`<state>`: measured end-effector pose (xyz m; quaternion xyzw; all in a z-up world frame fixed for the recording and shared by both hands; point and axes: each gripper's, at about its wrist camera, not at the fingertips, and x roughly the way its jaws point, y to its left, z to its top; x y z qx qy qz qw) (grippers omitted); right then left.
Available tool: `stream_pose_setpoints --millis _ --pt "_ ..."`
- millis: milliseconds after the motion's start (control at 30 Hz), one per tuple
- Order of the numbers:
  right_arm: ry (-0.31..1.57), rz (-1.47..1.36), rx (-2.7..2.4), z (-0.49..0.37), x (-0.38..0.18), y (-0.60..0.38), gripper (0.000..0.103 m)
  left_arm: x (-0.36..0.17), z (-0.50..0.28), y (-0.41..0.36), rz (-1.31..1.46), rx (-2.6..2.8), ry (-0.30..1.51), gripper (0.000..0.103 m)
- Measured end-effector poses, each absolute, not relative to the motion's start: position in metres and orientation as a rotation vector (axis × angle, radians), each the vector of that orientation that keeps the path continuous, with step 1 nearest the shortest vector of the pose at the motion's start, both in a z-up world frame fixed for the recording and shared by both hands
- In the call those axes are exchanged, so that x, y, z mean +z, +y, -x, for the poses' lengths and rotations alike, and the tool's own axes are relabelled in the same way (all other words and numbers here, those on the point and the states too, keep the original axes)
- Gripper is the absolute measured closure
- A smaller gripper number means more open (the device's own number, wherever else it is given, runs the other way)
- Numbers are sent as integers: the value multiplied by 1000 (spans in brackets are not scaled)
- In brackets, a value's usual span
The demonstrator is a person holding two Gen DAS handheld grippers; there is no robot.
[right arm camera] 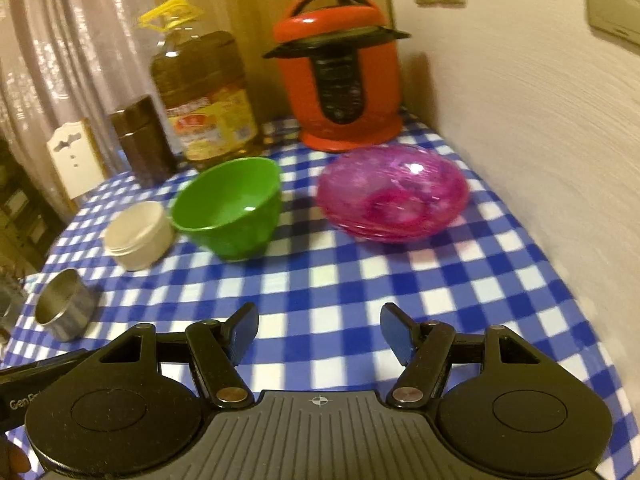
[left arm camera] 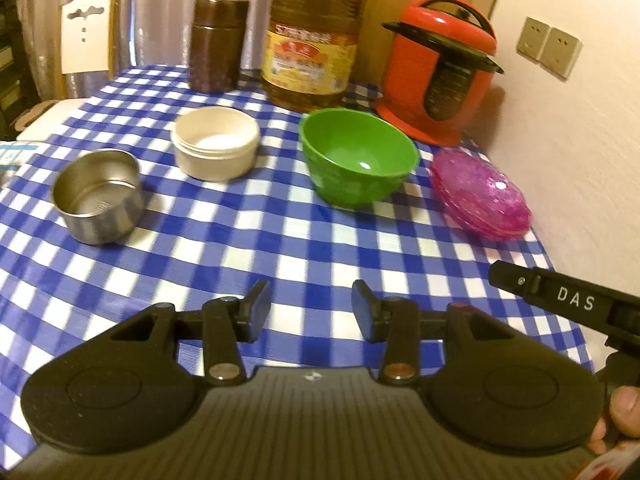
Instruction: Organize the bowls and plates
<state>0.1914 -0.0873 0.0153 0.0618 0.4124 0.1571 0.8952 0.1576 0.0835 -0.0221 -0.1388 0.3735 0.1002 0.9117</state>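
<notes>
On the blue checked tablecloth stand a steel bowl (left arm camera: 98, 196) (right arm camera: 64, 304), a cream bowl (left arm camera: 216, 148) (right arm camera: 138, 234), a green bowl (left arm camera: 358, 156) (right arm camera: 228, 208) and a stack of pink glass plates (left arm camera: 480, 196) (right arm camera: 394, 192), in a row from left to right. My left gripper (left arm camera: 312, 312) is open and empty, low over the cloth in front of the green bowl. My right gripper (right arm camera: 319, 334) is open and empty, short of the pink plates. The right gripper's body (left arm camera: 568, 304) shows at the right in the left wrist view.
A red rice cooker (left arm camera: 440, 68) (right arm camera: 340, 68), a large oil bottle (left arm camera: 312, 40) (right arm camera: 204, 96) and a brown canister (left arm camera: 218, 42) (right arm camera: 140, 140) stand along the back. A wall (right arm camera: 540, 120) runs along the table's right side. A white chair (left arm camera: 86, 34) stands beyond the far left corner.
</notes>
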Motion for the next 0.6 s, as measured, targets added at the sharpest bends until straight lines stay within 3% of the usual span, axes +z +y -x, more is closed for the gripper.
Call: stream_pose_setpoints --millis 600 --pt "750 -140 625 -195 37 6 36 6 -167 184 311 326 703 56"
